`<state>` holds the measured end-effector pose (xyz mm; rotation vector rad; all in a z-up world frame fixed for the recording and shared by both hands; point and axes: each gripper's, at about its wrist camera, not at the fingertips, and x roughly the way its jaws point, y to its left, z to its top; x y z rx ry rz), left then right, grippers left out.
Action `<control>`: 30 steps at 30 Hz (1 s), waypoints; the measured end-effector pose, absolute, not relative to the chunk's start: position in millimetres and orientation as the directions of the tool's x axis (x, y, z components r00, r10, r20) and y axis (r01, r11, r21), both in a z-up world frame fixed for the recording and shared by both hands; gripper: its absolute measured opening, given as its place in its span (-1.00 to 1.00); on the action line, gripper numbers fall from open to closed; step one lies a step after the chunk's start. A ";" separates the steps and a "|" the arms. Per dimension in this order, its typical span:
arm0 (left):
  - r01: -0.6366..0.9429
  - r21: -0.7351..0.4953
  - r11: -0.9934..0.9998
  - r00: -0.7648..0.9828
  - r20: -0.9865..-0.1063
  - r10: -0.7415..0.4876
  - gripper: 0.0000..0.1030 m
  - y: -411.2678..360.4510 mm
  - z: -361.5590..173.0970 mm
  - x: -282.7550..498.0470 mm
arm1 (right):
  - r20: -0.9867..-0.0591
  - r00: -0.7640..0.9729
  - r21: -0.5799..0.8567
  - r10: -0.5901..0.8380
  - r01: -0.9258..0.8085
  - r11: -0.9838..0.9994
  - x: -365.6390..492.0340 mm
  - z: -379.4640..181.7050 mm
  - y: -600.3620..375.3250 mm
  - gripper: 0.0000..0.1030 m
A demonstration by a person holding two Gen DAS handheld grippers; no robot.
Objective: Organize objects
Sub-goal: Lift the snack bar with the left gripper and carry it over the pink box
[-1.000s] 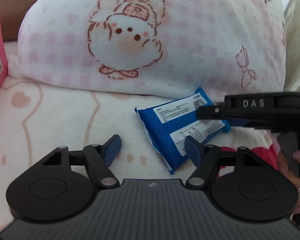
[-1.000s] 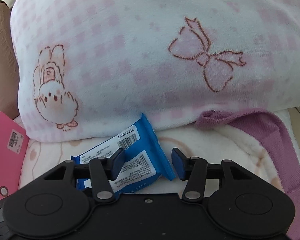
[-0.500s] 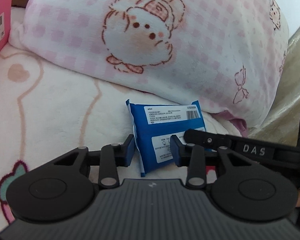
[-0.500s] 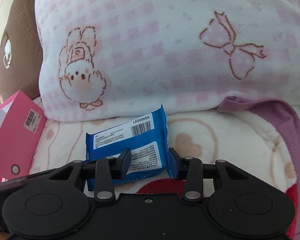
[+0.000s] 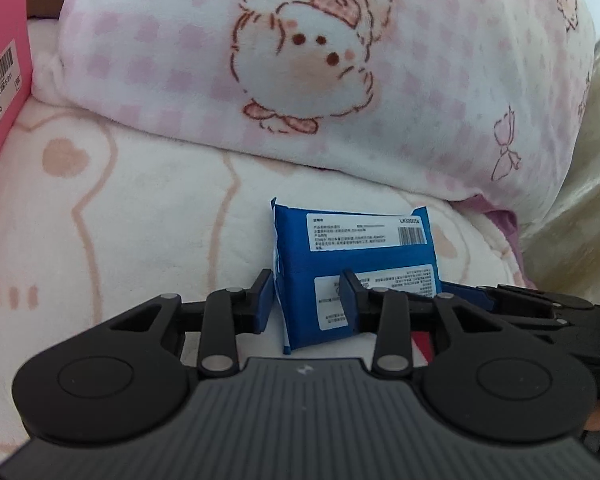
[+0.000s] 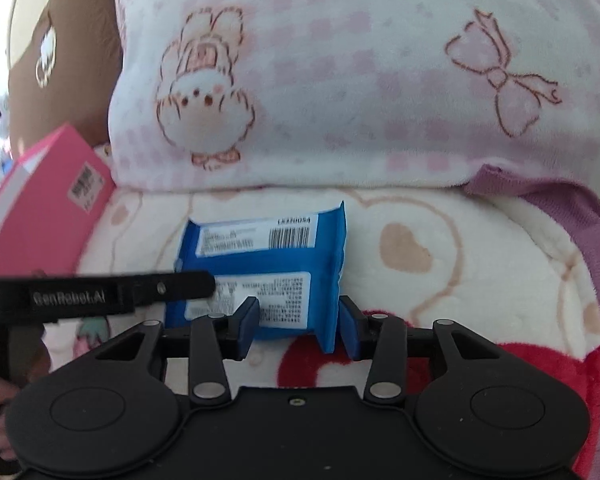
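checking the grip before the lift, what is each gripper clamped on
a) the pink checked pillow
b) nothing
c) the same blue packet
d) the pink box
c: the left gripper pinches the left end of the blue packet and the right gripper pinches its right end.

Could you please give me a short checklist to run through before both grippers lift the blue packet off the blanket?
1. Left gripper closed on the left end of the blue packet: ok, its fingers sit on both sides of that end.
2. Right gripper closed on the packet's right end: ok, one finger is on the label and one is outside the edge.
3. The two grippers are clear of each other: ok, they hold opposite ends, though close together.
4. Packet free of the pink checked pillow: ok, a strip of blanket shows between them.
5. Pink box clear of the packet: ok, it stands apart.
6. Grip firm enough to lift: cannot tell.
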<state>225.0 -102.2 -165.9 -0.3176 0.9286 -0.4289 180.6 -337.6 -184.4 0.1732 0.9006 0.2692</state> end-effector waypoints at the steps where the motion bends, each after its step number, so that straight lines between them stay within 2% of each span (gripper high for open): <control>1: 0.225 -0.430 0.874 0.529 -0.699 -0.481 -0.35 -103.8 -165.4 224.4 | -0.748 0.591 0.258 0.302 -0.160 0.953 180.8 -184.8 -337.3 -0.16; 4: 0.242 -0.421 0.874 0.533 -0.695 -0.482 -0.43 -105.2 -163.2 222.3 | -0.744 0.597 0.243 0.299 -0.174 0.954 181.2 -184.8 -334.6 -0.19; 7: 0.230 -0.458 0.859 0.530 -0.681 -0.505 -0.43 -102.1 -161.8 222.0 | -0.737 0.612 0.212 0.288 -0.195 0.958 176.9 -182.0 -329.0 -0.20; 13: 0.239 -0.352 0.905 0.558 -0.713 -0.425 -0.43 -120.2 -153.0 213.2 | -0.743 0.631 0.102 0.221 -0.220 0.970 168.5 -182.0 -311.6 -0.20; 30: 0.229 -0.329 0.916 0.561 -0.725 -0.400 -0.38 -116.6 -136.8 175.8 | -0.760 0.608 0.103 0.230 -0.237 0.966 141.0 -163.9 -294.6 -0.19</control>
